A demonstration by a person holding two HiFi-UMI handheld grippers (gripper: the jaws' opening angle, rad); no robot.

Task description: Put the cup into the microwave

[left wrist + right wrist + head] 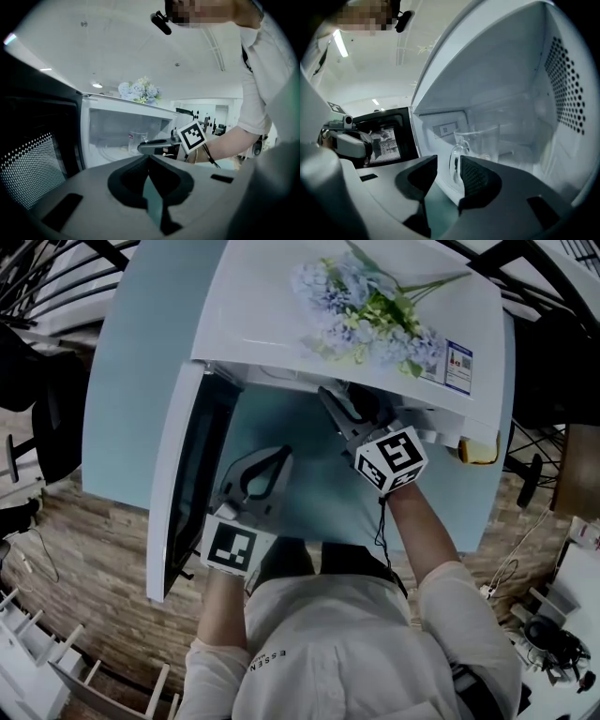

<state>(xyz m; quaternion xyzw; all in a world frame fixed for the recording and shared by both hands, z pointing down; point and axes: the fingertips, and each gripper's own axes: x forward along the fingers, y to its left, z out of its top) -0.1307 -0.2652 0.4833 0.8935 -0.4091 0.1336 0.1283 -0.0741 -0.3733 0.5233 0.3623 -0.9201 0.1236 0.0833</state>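
Observation:
A white microwave (272, 306) stands on the pale blue table (131, 371) with its door (183, 474) swung open to the left. Inside its cavity stands a clear glass cup (483, 140), also seen in the left gripper view (135, 140). My right gripper (449, 165) reaches into the opening (339, 407). Its jaws stand apart, with the cup's handle (453, 161) in the gap between them and the pads not pressing on it. My left gripper (149, 158) hangs in front of the door (265, 463), shut and holding nothing.
Artificial blue flowers (370, 310) lie on top of the microwave. A small yellow object (480, 451) sits at the table's right edge beside it. The open door's dark mesh window (382, 143) stands to the left of the cavity. Wood floor lies below the table's front edge.

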